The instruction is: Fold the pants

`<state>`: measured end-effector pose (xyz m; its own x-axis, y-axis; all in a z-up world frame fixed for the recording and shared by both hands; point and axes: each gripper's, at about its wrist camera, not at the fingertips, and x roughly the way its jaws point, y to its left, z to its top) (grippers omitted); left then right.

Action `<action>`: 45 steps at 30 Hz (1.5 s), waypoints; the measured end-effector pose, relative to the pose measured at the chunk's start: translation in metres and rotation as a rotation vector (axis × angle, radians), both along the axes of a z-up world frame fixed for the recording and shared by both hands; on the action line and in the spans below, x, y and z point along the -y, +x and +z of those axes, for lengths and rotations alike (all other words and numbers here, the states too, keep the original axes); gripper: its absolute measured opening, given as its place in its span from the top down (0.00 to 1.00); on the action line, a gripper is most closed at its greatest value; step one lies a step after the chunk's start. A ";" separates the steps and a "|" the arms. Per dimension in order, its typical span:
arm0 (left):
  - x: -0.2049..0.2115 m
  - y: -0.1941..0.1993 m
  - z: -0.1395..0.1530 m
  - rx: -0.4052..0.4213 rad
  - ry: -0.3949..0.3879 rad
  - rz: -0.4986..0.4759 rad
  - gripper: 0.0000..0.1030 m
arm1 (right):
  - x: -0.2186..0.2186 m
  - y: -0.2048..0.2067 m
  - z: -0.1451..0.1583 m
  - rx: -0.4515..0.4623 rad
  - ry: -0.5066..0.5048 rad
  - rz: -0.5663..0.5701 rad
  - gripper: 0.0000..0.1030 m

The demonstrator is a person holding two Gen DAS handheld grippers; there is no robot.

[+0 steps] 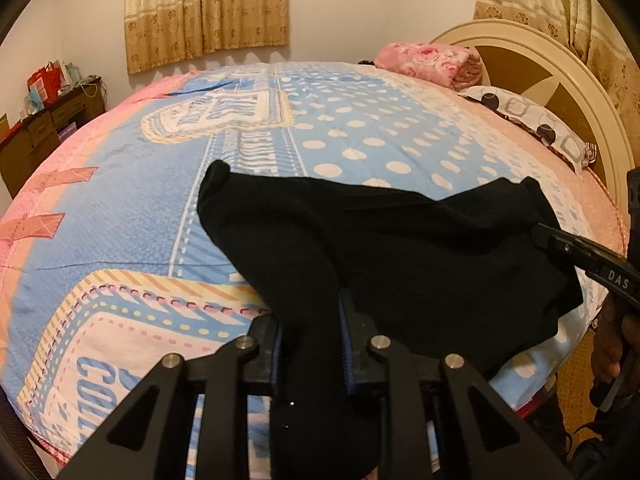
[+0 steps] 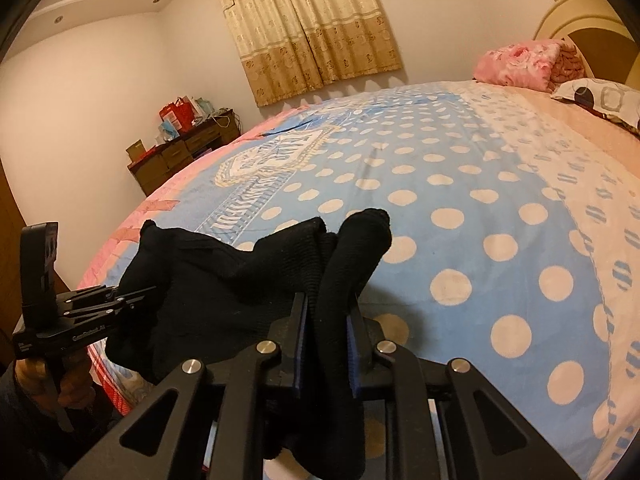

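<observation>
Both grippers are on the cloth now — the left gripper has its jaws clamped on a bunched fold of the black pants, the fabric pinched between the blue pads and spilling down over the linkage toward the camera. Over in the right wrist view, the right gripper is doing the same: jaws closed on a thick roll of the pants, with a rounded hump of cloth poking up just past the fingertips.

The pants hang slung between the two grips over the near edge of the bed, the far corners standing up in little peaks. Beneath them lies the bedspread — blue with cream polka dots, pink borders and printed lettering.

From the left camera, the right gripper's finger reaches in from the right edge, touching the cloth. From the right camera, the left gripper shows at the left, a hand wrapped round its handle.

Far across the bed sit a pink floral blanket and a spotted pillow against the headboard; curtains hang on the far wall, a dark dresser at the far left
</observation>
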<state>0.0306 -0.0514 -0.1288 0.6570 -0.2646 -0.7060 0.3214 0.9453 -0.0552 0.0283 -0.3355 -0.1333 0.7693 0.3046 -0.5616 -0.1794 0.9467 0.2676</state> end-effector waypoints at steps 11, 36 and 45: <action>-0.014 0.000 0.019 0.037 -0.014 0.030 0.78 | -0.017 0.016 0.024 0.022 -0.040 0.059 0.84; -0.181 0.072 0.059 0.160 0.005 0.394 0.78 | -0.209 0.189 0.088 0.091 -0.158 0.414 0.84; -0.242 0.106 0.033 0.139 0.049 0.553 0.78 | -0.291 0.261 0.065 0.063 -0.137 0.531 0.84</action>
